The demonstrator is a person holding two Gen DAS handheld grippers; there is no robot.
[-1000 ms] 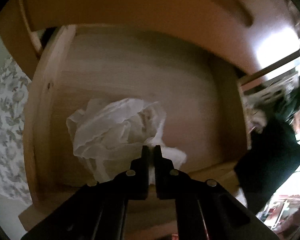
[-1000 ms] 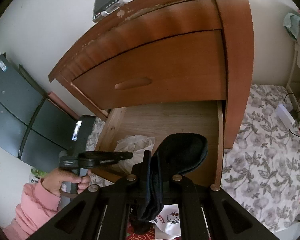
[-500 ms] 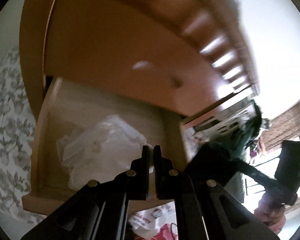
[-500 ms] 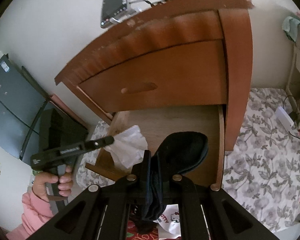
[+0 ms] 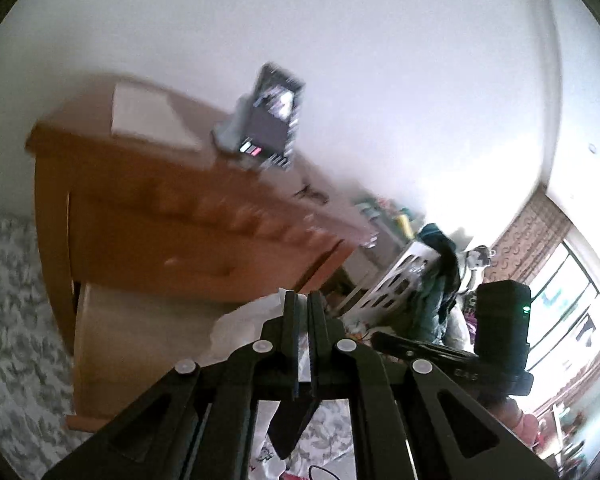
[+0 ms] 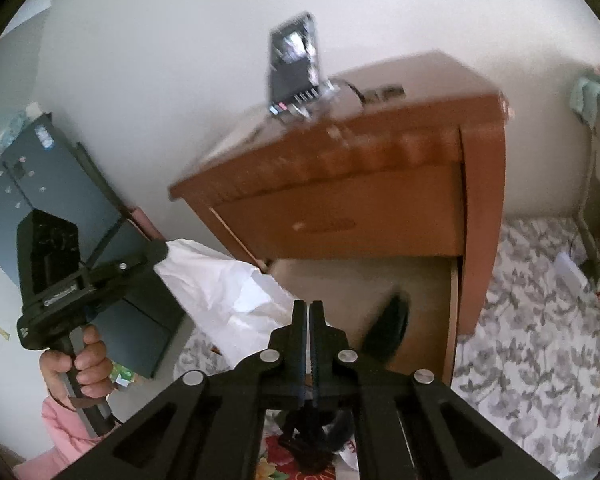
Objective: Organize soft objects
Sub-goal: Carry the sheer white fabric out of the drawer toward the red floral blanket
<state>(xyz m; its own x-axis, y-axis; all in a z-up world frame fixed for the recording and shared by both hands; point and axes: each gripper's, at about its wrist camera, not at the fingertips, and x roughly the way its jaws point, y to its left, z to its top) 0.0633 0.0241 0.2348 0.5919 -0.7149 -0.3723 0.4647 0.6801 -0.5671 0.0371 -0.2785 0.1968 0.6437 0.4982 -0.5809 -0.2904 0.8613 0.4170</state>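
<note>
Right wrist cam: my left tongs (image 6: pixel 162 252) clamp crumpled white cloth (image 6: pixel 228 296) beside brown wooden dresser (image 6: pixel 360 200); right tongs (image 6: pixel 309 344) grip black sock (image 6: pixel 384 330).

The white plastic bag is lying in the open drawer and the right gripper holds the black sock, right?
Not quite. The white plastic bag is not lying in the open drawer; the left gripper holds it up in the air beside the dresser, as the right wrist view shows. The right gripper does hold the black sock.
</note>
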